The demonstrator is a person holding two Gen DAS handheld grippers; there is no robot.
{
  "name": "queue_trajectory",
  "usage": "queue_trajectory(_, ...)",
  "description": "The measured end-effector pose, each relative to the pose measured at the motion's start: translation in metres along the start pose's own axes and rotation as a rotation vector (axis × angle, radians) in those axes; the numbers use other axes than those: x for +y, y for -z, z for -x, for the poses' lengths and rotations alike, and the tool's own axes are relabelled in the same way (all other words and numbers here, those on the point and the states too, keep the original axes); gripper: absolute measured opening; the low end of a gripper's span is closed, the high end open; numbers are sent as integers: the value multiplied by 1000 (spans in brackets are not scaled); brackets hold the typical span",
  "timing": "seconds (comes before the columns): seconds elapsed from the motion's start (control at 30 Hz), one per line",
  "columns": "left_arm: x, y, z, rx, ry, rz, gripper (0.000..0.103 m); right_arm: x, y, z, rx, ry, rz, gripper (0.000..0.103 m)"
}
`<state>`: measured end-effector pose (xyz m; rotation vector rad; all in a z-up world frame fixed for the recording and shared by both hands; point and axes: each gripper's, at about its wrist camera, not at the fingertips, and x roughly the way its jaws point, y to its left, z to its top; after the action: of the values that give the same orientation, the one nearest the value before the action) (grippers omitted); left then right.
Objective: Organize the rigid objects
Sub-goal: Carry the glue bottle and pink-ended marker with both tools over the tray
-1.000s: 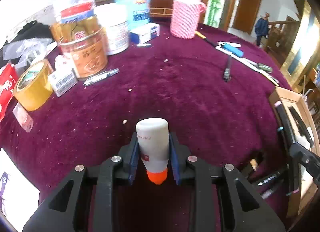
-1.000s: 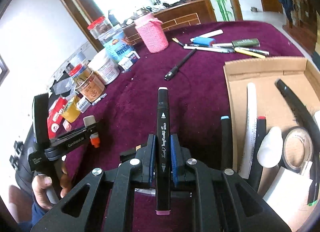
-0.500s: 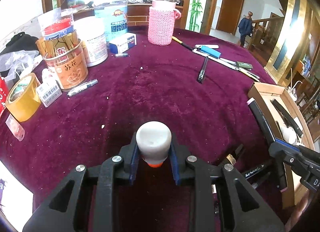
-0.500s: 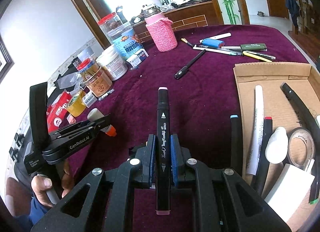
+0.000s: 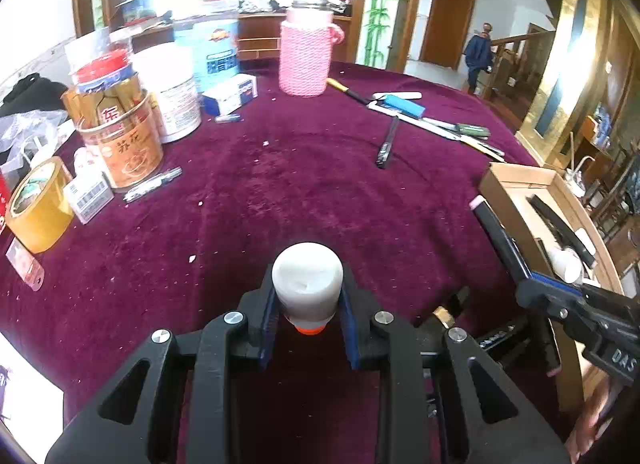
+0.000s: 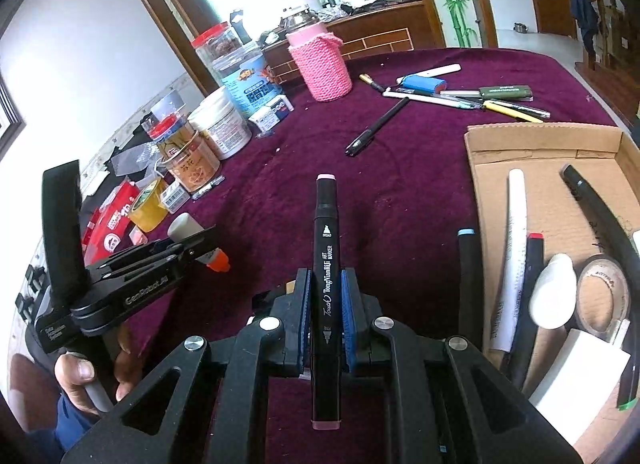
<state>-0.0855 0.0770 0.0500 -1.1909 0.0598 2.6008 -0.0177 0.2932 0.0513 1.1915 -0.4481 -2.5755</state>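
Note:
My left gripper is shut on a small white glue bottle with an orange cap, its flat base turned toward the camera, held above the maroon tablecloth. The same bottle shows in the right wrist view, clamped in the left gripper at the left. My right gripper is shut on a black art marker with pink ends, pointing away along the fingers. That marker also appears at the right of the left wrist view. A cardboard box with pens, tape and a white block lies to the right.
Tins, jars and a yellow tape roll crowd the table's left. A pink knitted holder stands at the back. Loose pens and a blue eraser lie at the far right; a black pen lies mid-table. A person's hand holds the left handle.
The left gripper has risen and tilted, so the glue bottle now shows its base instead of its side. The right gripper and its marker have stayed put.

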Motion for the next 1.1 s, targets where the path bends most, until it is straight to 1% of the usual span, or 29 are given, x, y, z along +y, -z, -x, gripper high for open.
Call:
queue_trajectory(0.13, -4, -1, 3, -10, 13, -8, 24, -5, -3, 4, -16, 15, -14, 13)
queue_trajectory(0.4, -12, -1, 6, -11, 69, -8, 24, -16, -6, 2, -23, 45, -42, 13)
queue_trajectory(0.53, -15, -1, 7, -15, 88, -11, 24, -23, -9, 8, -41, 27, -73, 13)
queue_trajectory(0.6, -17, 0, 8, -10, 101, -3, 24, -27, -11, 15, -63, 29, -93, 13)
queue_trajectory(0.7, -21, 1, 15, 6, 132, 10, 24, -35, -14, 30, -88, 4, -140, 13)
queue_trajectory(0.8, -30, 0, 30, 0, 150, -5, 24, -44, -12, 63, -147, -7, -176, 13)
queue_trajectory(0.87, -38, 0, 40, -4, 176, -16, 24, -51, -7, 83, -183, 4, -188, 13)
queue_trajectory(0.9, -46, -1, 48, -2, 212, -27, 24, -58, -1, 96, -206, 16, -194, 13)
queue_trajectory(0.97, -60, -1, 57, 0, 251, -51, 24, -71, 9, 112, -235, 48, -204, 13)
queue_trajectory(1.0, -73, -1, 63, 3, 286, -73, 24, -78, 12, 117, -241, 67, -210, 13)
queue_trajectory(1.03, -81, -1, 66, 9, 307, -86, 24, -87, 17, 122, -242, 89, -219, 13)
queue_trajectory(1.1, -106, -1, 71, 33, 364, -117, 24, -104, 25, 129, -250, 106, -250, 13)
